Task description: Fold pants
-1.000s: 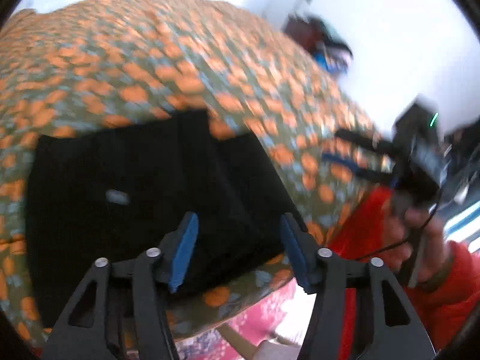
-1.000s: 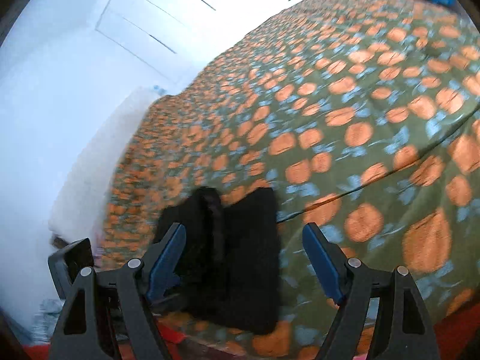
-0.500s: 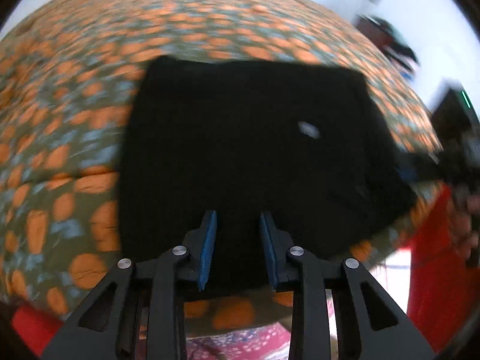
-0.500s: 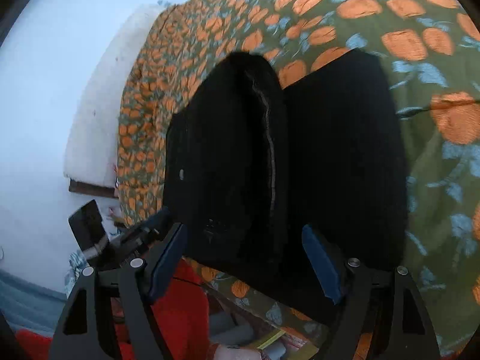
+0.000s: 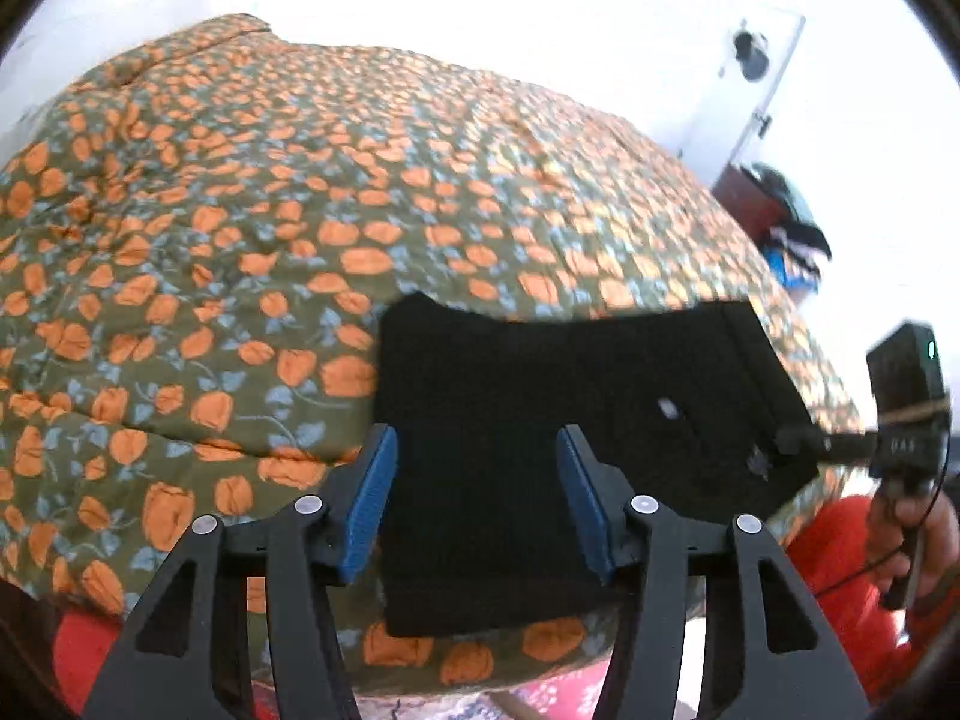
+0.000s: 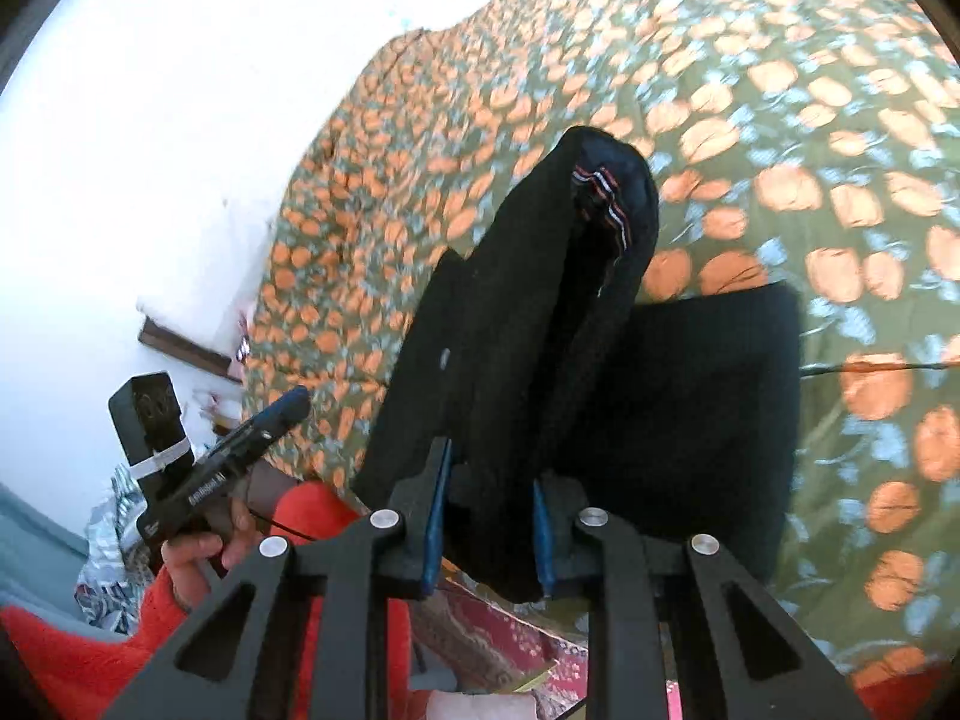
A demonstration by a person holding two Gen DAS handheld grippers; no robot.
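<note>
Black pants (image 5: 540,396) lie folded on an orange-flowered bedspread (image 5: 240,210) near its front edge. My left gripper (image 5: 477,498) hovers over their near left part. Its jaws are opening, and the cloth lies under them without the pads pressing on it. In the right wrist view one thick fold of the pants (image 6: 540,300) stands up from the bedspread (image 6: 780,120). My right gripper (image 6: 489,516) is closing, and its blue pads pinch that fold's near end. Each view also shows the other gripper: the right gripper (image 5: 840,444) and the left gripper (image 6: 264,420).
A person's hand (image 5: 912,540) and red sleeve (image 6: 90,648) are at the bed's front edge. Dark and blue things sit on a brown stand (image 5: 786,228) by a white door at the back right. A patterned red mat (image 6: 498,630) lies on the floor below.
The left jaws narrowed, then spread again, and the gripper shifted toward the pants' left edge. The right jaws came together on the pants' near fold, which now stands raised.
</note>
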